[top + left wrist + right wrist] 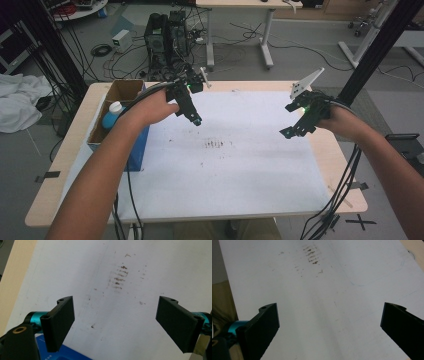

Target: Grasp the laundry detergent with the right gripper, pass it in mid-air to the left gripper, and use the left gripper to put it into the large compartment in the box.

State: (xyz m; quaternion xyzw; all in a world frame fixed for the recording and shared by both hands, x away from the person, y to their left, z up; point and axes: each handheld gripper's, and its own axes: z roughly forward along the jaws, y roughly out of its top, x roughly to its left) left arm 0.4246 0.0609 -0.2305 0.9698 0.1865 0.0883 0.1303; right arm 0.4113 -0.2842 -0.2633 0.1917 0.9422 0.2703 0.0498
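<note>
Matt white paper sheet on pale wooden table.

Both forearms are extending from the near edge toward the far side. The left tool is pointing down and rightward, jaws standing wide apart with nothing between them. The right tool is pointing down and leftward, jaws equally spread.

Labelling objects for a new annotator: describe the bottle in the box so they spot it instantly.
Find the open cardboard box at the table's left edge, beside the left gripper. The bottle stands inside it: blue body, white cap, the one coloured item among brown walls.
</note>
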